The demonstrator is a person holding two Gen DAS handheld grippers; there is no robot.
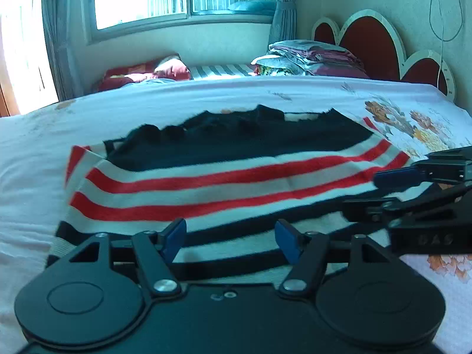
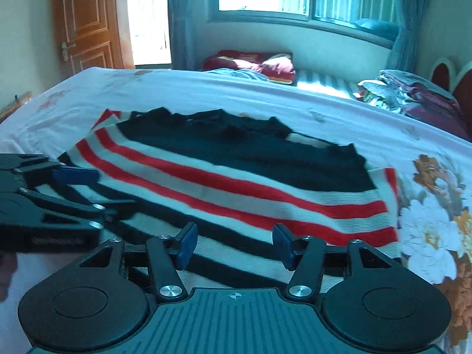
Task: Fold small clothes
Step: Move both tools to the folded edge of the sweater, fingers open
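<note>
A small knitted garment [image 1: 224, 183] lies flat on the bed: dark navy at the far end, red and white bands in the middle, black and white stripes at the near hem. My left gripper [image 1: 230, 233] hovers over the near hem, open, with nothing between its blue pads [image 1: 177, 233]. In the right wrist view the same garment [image 2: 236, 183] spreads ahead of my right gripper [image 2: 234, 237], which is also open and empty above the hem. Each gripper shows side-on in the other's view, the right gripper [image 1: 413, 194] at the right edge and the left gripper [image 2: 59, 194] at the left edge.
The bed sheet [image 1: 206, 94] is white with orange and white flowers [image 2: 427, 230] to the garment's right. Folded bedding [image 1: 309, 59] is stacked by the red headboard [image 1: 368, 38]. A red pillow [image 1: 147, 72] lies below the window; a wooden door [image 2: 85, 20] stands far left.
</note>
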